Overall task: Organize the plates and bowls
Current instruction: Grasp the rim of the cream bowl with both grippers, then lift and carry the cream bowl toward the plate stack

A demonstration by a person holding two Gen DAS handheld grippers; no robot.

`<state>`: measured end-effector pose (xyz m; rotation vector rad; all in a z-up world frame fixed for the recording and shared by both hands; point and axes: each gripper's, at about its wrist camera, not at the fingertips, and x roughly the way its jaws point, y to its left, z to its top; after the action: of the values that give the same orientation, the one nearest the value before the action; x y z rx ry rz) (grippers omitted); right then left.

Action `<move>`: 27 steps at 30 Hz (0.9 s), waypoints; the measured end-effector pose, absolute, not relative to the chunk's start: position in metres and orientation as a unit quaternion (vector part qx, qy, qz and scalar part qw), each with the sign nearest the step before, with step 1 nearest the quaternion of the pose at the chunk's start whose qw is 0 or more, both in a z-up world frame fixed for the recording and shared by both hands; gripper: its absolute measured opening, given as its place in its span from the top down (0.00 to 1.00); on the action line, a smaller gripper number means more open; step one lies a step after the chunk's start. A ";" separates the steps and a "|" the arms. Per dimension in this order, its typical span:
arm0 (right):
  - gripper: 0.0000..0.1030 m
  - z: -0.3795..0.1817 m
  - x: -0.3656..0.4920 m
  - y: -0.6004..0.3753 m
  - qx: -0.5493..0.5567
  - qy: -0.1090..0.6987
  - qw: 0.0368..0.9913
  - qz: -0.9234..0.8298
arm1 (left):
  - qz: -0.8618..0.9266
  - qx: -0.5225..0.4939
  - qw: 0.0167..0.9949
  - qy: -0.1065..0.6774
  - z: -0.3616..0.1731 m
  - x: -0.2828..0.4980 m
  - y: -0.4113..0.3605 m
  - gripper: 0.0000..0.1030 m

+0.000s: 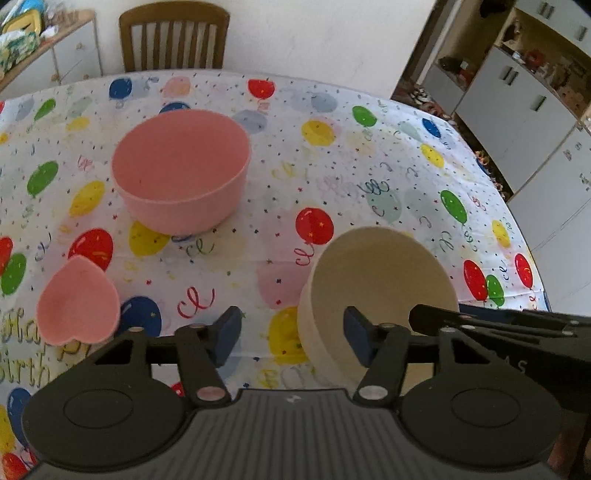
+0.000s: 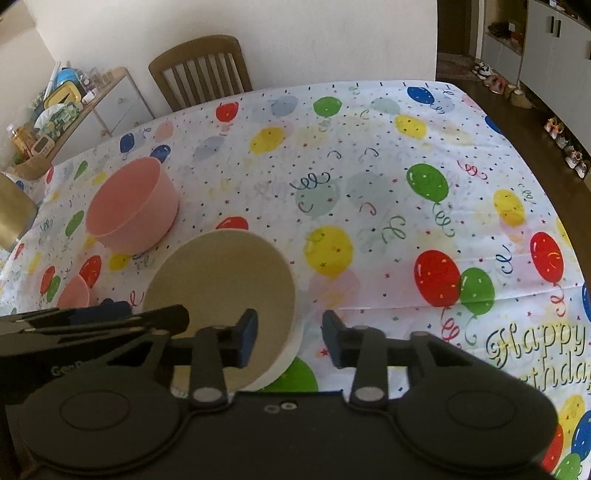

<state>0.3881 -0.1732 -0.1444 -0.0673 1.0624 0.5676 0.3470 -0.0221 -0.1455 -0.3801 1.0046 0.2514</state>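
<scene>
With both grippers' fingers spread, right gripper (image 2: 290, 341) straddling cream bowl (image 2: 221, 291) wall w/o grip, closing off-centre may tip it; left gripper (image 1: 291, 341) empty.

Dining room, party tablecloth on, daytime light

The table (image 2: 369, 155) wears a white cloth covered in coloured balloons, streamers and "Happy Birthday" lettering at the lower right of the right wrist view. A slatted wooden chair (image 2: 201, 72) sits at the far edge, against a plain cream wall (image 2: 295, 33). Upper left there's a low white sideboard with a wood top (image 2: 110, 92), piled with boxes and bits I can't make out. Right side of the frame: dark wood floor (image 2: 517, 122), a row of shoes (image 2: 561, 144) along tall white cupboards (image 1: 517, 99) with open shelves.
</scene>
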 end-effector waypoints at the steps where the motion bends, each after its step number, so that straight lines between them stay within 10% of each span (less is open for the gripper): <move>1: 0.71 -0.145 0.388 -0.172 -0.030 0.502 0.822 0.267 | 0.124 -0.189 0.849 0.477 -0.146 0.347 -0.021 0.43; 11: 0.89 -0.145 0.386 -0.169 -0.032 0.509 0.824 0.245 | 0.117 -0.236 0.835 0.483 -0.151 0.347 -0.021 0.82; 27: 0.91 -0.132 0.346 -0.185 -0.024 0.519 0.825 0.225 | 0.083 -0.222 0.836 0.494 -0.135 0.310 -0.035 0.84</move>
<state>0.3459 -0.1855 -0.1324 -0.0520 1.1025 0.4780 0.3097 -0.0347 -0.1350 -0.4697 1.0464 0.1753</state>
